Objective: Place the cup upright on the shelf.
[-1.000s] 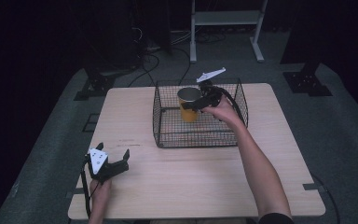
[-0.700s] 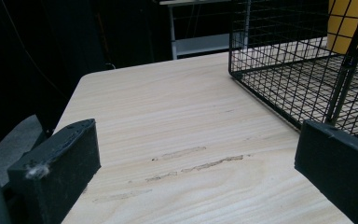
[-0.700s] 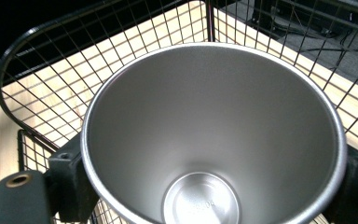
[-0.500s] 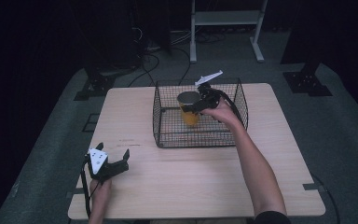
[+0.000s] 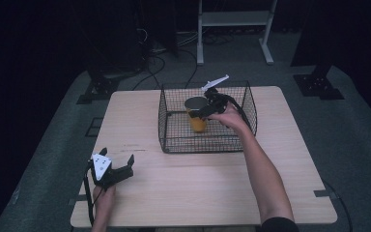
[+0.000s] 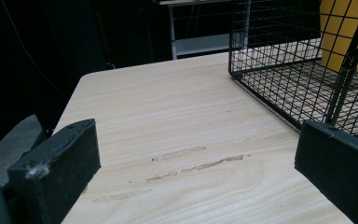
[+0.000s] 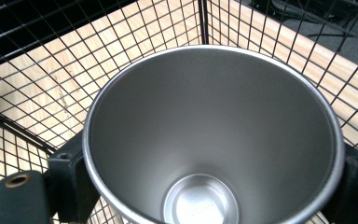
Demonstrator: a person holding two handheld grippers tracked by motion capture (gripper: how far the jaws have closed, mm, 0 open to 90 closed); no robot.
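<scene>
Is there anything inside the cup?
Empty. The right gripper view looks straight into the cup and shows its bare shiny metal bottom.

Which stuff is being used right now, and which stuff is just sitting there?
Being used:
- yellow cup, gripped at its rim, silver inside
- right gripper, fingers either side of the cup
- wire basket, with the cup inside it

Just sitting there:
- left gripper, open, holding nothing, resting on the table
- metal stand behind the table

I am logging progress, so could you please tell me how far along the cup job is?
Done: the right gripper is shut on the yellow steel-lined cup inside the black wire basket. In hand: holding it there. Left: releasing it; the left gripper rests open.
</scene>
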